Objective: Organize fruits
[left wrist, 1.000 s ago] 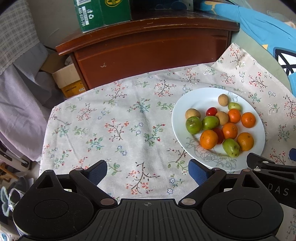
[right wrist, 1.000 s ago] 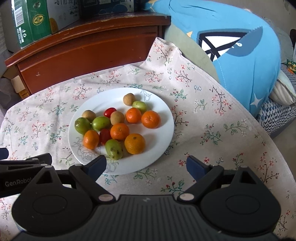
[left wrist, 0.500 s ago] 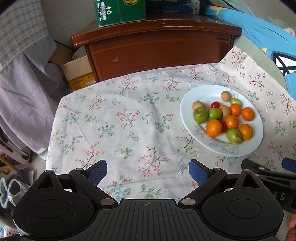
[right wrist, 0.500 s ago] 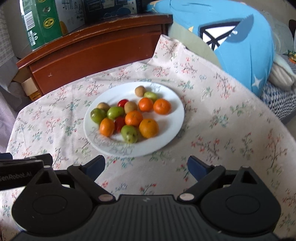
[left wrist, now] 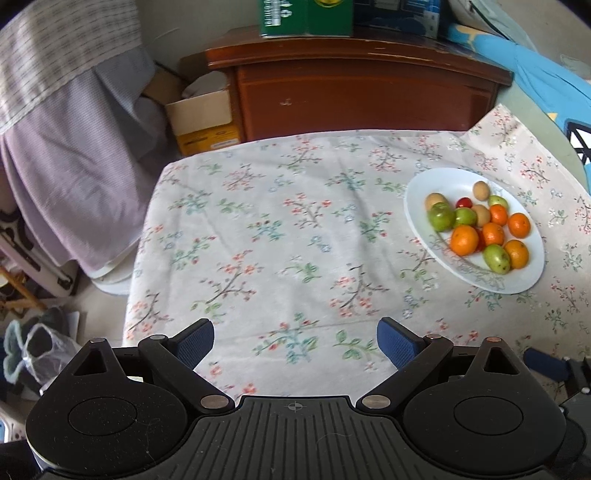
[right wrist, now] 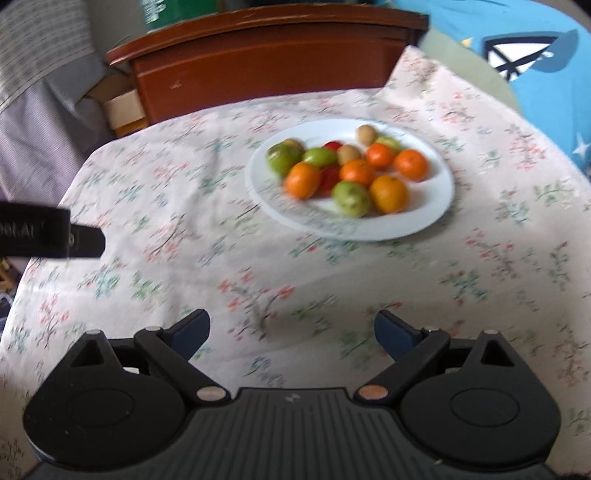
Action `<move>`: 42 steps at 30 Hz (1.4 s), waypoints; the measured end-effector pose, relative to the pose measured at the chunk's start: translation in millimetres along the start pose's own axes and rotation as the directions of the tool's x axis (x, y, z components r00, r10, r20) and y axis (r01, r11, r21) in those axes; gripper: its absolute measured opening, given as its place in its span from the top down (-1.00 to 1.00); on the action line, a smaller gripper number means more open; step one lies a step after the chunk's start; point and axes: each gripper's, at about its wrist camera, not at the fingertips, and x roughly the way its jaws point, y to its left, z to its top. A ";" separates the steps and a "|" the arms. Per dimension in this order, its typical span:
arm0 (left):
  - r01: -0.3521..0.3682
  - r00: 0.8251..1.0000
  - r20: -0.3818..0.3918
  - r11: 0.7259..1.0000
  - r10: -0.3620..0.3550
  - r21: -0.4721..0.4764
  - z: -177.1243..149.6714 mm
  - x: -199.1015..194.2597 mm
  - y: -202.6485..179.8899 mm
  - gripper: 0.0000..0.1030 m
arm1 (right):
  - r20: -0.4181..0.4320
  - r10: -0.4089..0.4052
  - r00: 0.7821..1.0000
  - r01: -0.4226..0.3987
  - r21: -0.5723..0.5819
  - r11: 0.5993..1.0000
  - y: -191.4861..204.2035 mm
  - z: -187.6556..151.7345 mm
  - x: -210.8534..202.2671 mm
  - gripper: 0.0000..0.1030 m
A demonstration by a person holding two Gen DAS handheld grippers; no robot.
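While both of your tools hang over the cloth, your left gripper [left wrist: 295,343] has its blue-padded jaws spread wide with nothing between them, and your right gripper [right wrist: 291,334] is spread wide and empty too. Under each lies the pale floral-print tablecloth [left wrist: 280,236], bare in front of the left tool.

Your left view is sharp and shows things the right one cuts off or blurs: a lilac draped fabric [left wrist: 70,173] at the left, an open cardboard box [left wrist: 201,118] on the floor beside the dark red-brown wooden cabinet [left wrist: 354,92], and a green carton [left wrist: 306,16] on top of it. At its lower right edge a blue pad of your right tool just shows. Your right view is smeared, but it puts the fruit nearer the middle, shows more of the bright blue cushion with a white and navy emblem [right wrist: 532,55], and catches the side of your left tool as a black bar at its left edge.

The round white plate [left wrist: 421,218] sits on the cloth, ahead and to the right of the left tool and well apart from both. On it, counted in the left view: five small oranges [left wrist: 464,240], four green fruits [left wrist: 441,216], three tan-brown round fruits [left wrist: 481,189], and one red cherry tomato [left wrist: 464,202], with another red fruit half hidden between the oranges.
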 end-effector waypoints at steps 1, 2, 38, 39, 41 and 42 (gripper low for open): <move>-0.006 1.000 0.000 1.000 0.006 -0.003 -1.9 -0.7 3.3 -0.87 | -0.008 -0.002 1.000 0.002 -0.009 1.000 4.0 -3.4 1.5 -0.86; -0.013 1.000 0.001 1.000 0.013 -0.006 -3.9 -1.4 6.3 -0.87 | -0.010 -0.013 1.000 0.013 -0.023 1.000 8.2 -6.9 2.7 -0.86; -0.008 1.000 -0.017 0.997 0.007 -0.071 -12.6 -4.4 34.1 -0.87 | 0.016 -0.066 0.998 0.067 -0.066 0.996 41.8 -6.3 16.8 -0.99; -0.009 1.000 -0.021 0.997 0.007 -0.071 -13.3 -3.4 33.5 -0.87 | 0.025 -0.059 0.998 0.060 -0.077 0.995 41.3 -5.3 18.5 -0.99; -0.010 1.000 -0.029 0.998 0.008 -0.067 -14.5 -1.2 31.6 -0.87 | 0.040 -0.043 0.998 0.046 -0.091 0.995 39.2 -2.4 22.4 -0.99; -0.010 0.999 -0.033 0.998 0.008 -0.065 -14.8 -0.5 30.7 -0.87 | 0.054 -0.035 0.998 0.040 -0.094 0.995 37.6 -1.0 24.6 -0.99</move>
